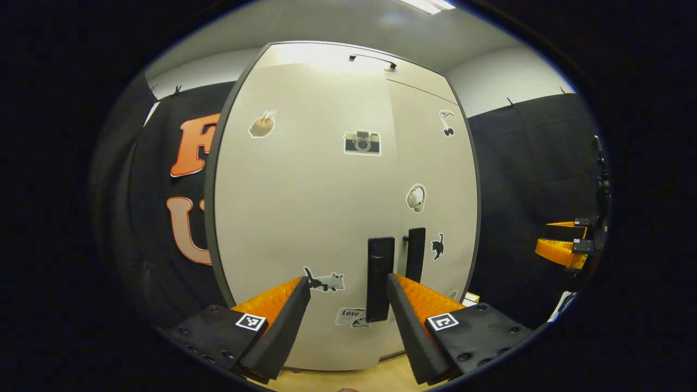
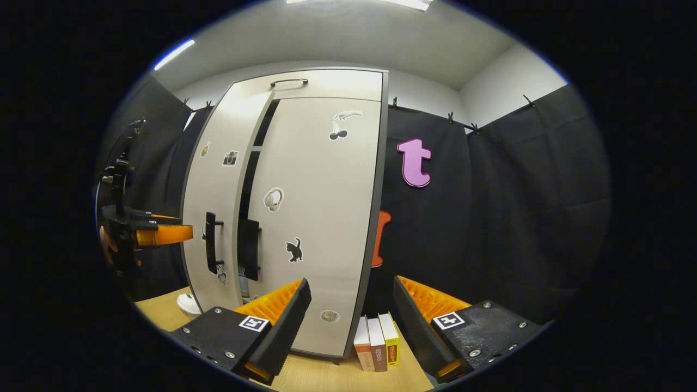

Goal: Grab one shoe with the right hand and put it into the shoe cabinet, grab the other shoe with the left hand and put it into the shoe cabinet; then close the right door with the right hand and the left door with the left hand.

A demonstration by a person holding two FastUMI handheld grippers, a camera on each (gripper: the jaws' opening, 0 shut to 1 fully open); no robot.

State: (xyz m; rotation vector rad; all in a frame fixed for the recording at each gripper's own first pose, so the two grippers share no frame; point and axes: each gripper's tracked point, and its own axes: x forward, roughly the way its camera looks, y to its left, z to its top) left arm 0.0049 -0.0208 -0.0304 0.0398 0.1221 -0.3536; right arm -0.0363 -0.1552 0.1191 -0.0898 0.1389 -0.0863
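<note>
Left gripper (image 1: 348,305) open and empty before the shoe cabinet (image 2: 283,218), right gripper (image 2: 351,310) likewise open; left door (image 1: 294,207) slightly ajar beside the shut right door (image 2: 321,218), so push flat near its handle (image 1: 379,277), probably.

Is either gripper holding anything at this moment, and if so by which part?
Nothing is held. The left gripper is open in front of the left door's handle, not closed on it. The right gripper is open too, facing the cabinet.
</note>
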